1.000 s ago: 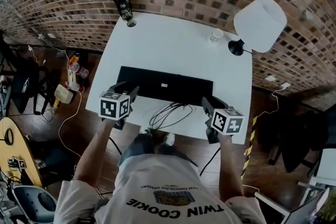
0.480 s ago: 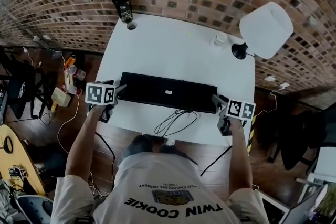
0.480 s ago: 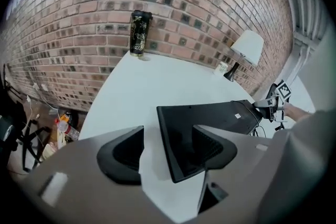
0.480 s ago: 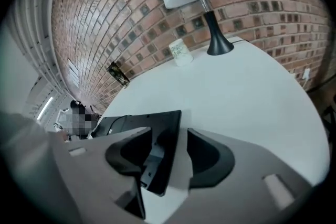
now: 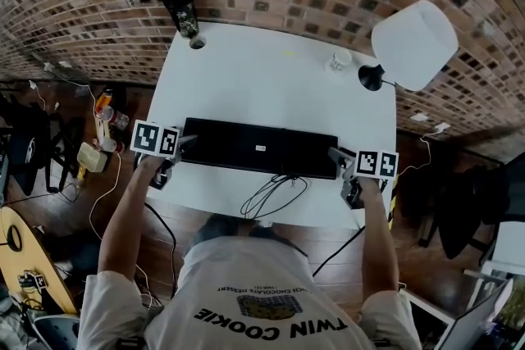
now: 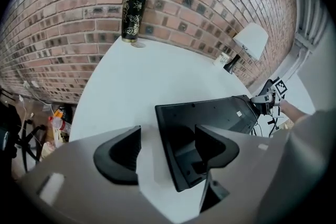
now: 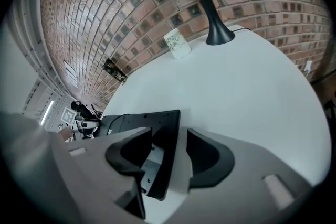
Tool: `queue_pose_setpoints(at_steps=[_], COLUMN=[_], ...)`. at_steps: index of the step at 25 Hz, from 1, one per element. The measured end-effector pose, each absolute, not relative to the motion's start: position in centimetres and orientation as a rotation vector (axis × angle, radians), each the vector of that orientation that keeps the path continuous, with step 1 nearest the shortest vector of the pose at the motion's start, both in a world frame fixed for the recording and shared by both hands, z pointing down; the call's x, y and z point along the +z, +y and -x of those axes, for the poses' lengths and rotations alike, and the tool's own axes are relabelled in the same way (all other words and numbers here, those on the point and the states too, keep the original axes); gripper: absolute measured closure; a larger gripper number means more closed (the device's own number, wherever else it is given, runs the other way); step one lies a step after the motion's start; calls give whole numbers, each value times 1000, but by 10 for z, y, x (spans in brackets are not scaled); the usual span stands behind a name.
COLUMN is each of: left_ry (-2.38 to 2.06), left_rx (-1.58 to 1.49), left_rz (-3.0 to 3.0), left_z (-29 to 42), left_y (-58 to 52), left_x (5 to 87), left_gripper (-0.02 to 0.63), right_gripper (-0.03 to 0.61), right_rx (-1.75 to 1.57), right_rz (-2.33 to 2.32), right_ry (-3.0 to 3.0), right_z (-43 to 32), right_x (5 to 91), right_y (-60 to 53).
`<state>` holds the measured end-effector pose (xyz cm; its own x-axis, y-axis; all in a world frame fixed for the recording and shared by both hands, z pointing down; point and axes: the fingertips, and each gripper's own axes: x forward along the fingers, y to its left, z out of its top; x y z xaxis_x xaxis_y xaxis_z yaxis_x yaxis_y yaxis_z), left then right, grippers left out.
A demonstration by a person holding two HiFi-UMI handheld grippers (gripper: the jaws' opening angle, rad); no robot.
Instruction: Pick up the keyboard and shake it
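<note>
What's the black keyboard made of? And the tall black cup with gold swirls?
The flat black keyboard looks like matte plastic: dull, moulded surface. The tall black cup with gold swirls looks smooth, perhaps coated metal or plastic; the look leaves it open.

Keyboard (image 5: 258, 147) lies across the near half of the table (image 5: 271, 78); tumbler (image 5: 182, 8) far left, cup (image 5: 339, 59) and lamp (image 5: 410, 37) far right.

The T-shirt (image 5: 264, 284) worn was pale grey and short-sleeved, printed with dark block letters reading TWIN COOKIE, a small checked patch and a finer line of text.
</note>
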<state>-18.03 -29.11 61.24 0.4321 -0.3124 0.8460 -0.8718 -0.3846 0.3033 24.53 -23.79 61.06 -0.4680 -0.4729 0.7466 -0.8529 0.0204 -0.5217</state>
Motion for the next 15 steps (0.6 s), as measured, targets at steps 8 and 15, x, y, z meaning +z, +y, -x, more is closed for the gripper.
queue_pose_setpoints(at_steps=[8, 15], left_ry=[-938, -968], left_rx=[811, 788], left_rz=[-1916, -1921], left_z=[162, 164], left_y=[-292, -290], left_x=[610, 610], left_gripper=[390, 402], right_gripper=[391, 403], right_rx=[1511, 1492], right_rz=[-1310, -1375], right_ry=[-1934, -1958], right_z=[-240, -240], right_x=[612, 609], right_y=[-242, -245])
